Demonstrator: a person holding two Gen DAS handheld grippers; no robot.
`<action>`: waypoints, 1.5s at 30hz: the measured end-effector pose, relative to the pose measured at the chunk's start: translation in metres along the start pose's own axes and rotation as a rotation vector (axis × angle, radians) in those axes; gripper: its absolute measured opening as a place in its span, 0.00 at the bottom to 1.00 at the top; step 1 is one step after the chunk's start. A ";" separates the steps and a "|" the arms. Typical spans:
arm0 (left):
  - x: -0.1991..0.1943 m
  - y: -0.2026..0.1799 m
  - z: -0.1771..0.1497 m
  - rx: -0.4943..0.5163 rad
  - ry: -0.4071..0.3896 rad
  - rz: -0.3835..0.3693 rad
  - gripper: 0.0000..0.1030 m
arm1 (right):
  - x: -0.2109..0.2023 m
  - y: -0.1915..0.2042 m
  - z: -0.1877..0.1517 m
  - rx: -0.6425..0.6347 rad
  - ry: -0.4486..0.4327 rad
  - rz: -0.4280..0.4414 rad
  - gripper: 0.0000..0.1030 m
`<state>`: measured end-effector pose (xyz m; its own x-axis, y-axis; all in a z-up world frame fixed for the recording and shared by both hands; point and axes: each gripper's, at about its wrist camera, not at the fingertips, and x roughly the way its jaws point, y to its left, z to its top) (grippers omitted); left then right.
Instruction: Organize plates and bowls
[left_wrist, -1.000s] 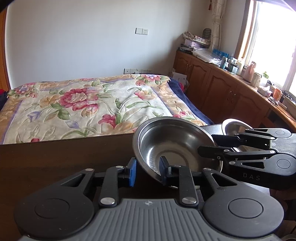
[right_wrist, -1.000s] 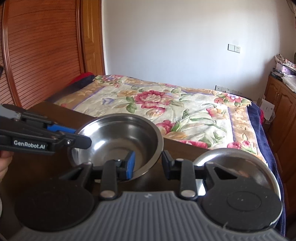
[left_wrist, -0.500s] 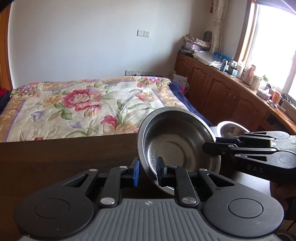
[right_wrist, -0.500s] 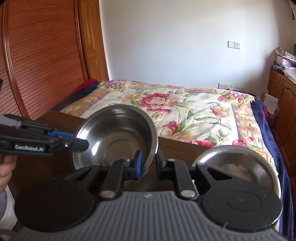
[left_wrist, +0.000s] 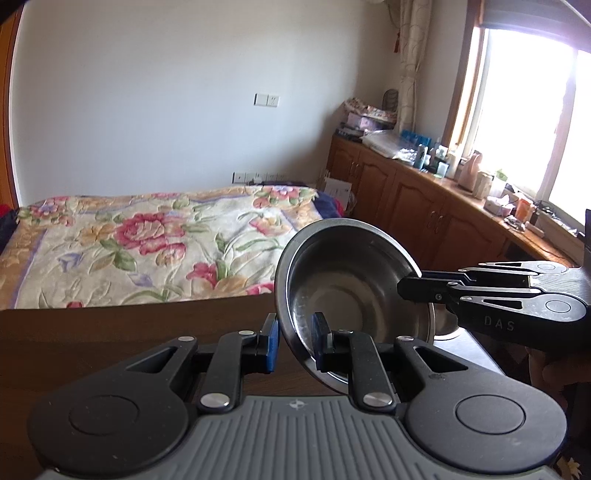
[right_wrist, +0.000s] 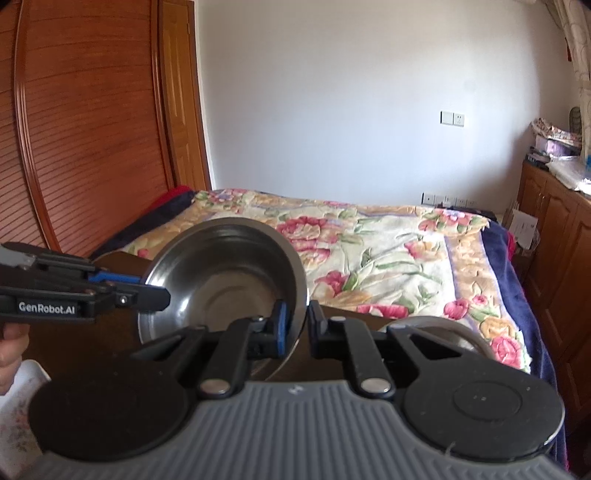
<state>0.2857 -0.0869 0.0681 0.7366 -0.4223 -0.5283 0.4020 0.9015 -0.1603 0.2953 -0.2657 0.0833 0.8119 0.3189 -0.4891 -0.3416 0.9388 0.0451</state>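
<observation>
The round stainless-steel bowl (left_wrist: 351, 291) is held clear of the dark wooden tabletop (left_wrist: 110, 332), tilted steeply so its hollow faces both cameras. The left gripper (left_wrist: 293, 341) pinches the bowl's near rim, one black pad inside the wall and the blue-faced pad outside. The right gripper (right_wrist: 295, 328) bites the opposite rim the same way, blue pad inside, black finger outside. Each tool appears in the other's view reaching in from the side at the bowl's far edge.

The step in hand looks like a two-handed carry of this bowl toward a second, shallower steel dish (right_wrist: 439, 332), which sits just right of the right jaws, mostly hidden behind that gripper's body; in the left view only a sliver of it (left_wrist: 445, 325) shows beneath the right tool. To do it well, both grips should hold even pressure, since thin polished rims can slip from flat pads. The bowl should be levelled before it is lowered. Bringing it down centred over the dish would let it nest rather than ride up on one lip. One side could open only once the base is supported.

The lifted bowl is empty, bare metal with reflections only. What the second dish holds cannot be seen.
</observation>
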 end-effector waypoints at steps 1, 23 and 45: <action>-0.005 -0.002 0.000 0.003 -0.007 -0.003 0.19 | -0.003 0.000 0.000 -0.001 -0.005 -0.001 0.13; -0.073 -0.036 -0.037 0.041 -0.059 -0.087 0.12 | -0.075 0.010 -0.027 0.016 -0.055 -0.041 0.12; -0.110 -0.054 -0.113 0.002 -0.001 -0.119 0.12 | -0.112 0.036 -0.078 -0.013 -0.015 -0.059 0.12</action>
<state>0.1220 -0.0788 0.0409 0.6842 -0.5267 -0.5044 0.4880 0.8447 -0.2199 0.1551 -0.2783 0.0716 0.8377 0.2652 -0.4774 -0.2991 0.9542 0.0054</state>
